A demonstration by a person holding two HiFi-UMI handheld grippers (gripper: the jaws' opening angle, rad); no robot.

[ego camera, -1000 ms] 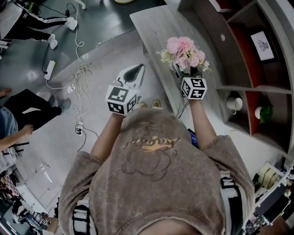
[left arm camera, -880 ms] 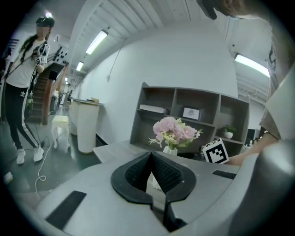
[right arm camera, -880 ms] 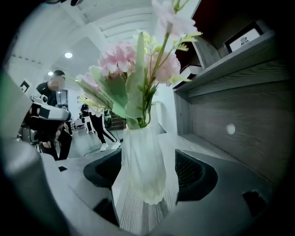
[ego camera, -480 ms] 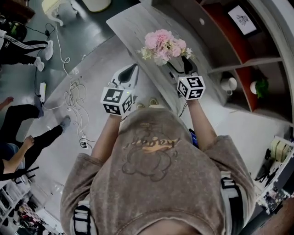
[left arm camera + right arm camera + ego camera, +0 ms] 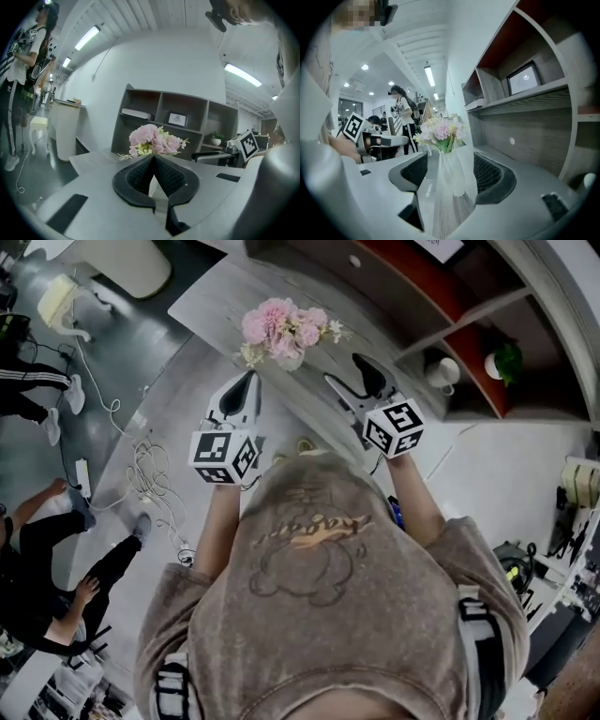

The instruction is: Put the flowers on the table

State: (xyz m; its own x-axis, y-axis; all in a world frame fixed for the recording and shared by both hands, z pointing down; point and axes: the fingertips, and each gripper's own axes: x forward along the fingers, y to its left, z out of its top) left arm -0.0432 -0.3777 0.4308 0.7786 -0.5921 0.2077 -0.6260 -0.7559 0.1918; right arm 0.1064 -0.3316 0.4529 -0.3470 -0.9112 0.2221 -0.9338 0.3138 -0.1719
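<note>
Grey table first: at its near edge, the left gripper has its fingers pressed together on nothing. The right gripper has its fingers spread and closing, pinching nothing. Farther along, the flowers stand upright on the table, apart from both. A shelf unit lines its far edge.

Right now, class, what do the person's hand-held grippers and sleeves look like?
The left hand-held gripper and right hand-held gripper have grey bodies, black ribbed pads and a white cube with black square markers. The right one's jaws are closing on nothing. The person wears a grey-brown short-sleeved T-shirt.
</note>
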